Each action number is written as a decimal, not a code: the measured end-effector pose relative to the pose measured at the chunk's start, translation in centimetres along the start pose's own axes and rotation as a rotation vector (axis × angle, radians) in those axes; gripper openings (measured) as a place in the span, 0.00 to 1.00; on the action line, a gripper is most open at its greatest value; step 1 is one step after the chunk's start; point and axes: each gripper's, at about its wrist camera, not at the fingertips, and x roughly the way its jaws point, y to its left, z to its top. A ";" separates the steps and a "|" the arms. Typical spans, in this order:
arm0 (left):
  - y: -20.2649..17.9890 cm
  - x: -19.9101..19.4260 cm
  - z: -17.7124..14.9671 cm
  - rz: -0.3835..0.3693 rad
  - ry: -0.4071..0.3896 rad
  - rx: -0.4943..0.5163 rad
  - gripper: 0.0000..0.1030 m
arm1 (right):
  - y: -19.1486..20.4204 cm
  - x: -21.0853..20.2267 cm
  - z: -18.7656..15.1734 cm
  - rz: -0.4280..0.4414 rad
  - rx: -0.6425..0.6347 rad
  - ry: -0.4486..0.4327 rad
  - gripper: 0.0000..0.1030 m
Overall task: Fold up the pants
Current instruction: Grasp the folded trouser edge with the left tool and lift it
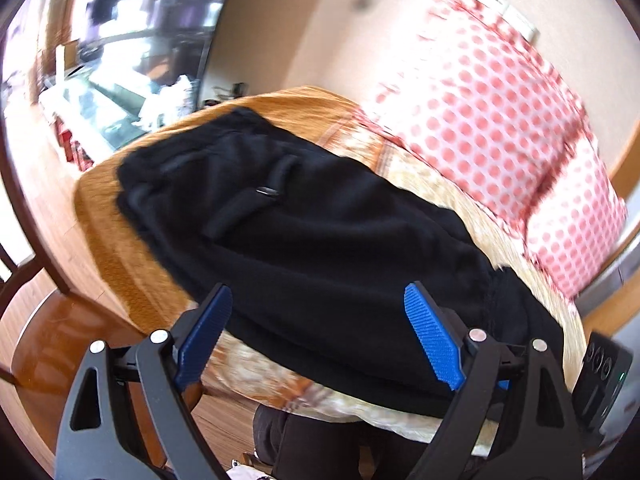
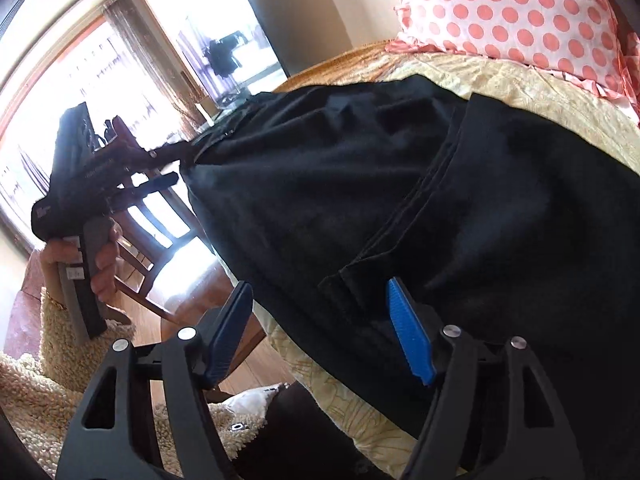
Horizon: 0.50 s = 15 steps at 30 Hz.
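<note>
Black pants lie spread on a bed, with a strap and a metal ring on top in the left wrist view. My left gripper hovers open over the near edge of the pants, blue pads wide apart and nothing pinched. In the right wrist view the pants show a seam and a folded-over layer. My right gripper is open just above the cloth; its pads do not press on it. The left gripper also shows at the pants' far left edge, held by a hand.
The bed has a yellow-orange patterned cover and a pink polka-dot pillow at its head. A wooden chair stands beside the bed on a wood floor. A shaggy cream rug lies at the lower left.
</note>
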 end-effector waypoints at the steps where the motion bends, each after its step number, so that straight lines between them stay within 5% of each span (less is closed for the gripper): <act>1: 1.1 -0.2 0.5 0.004 -0.008 -0.033 0.85 | 0.1 -0.2 -0.1 0.000 0.002 0.003 0.69; 6: 6.7 -0.7 2.6 -0.050 -0.054 -0.230 0.81 | -0.4 -1.2 0.2 0.016 0.019 -0.021 0.77; 15: 12.6 1.9 3.8 -0.096 0.005 -0.458 0.74 | -0.8 -1.3 0.2 0.025 0.043 -0.026 0.77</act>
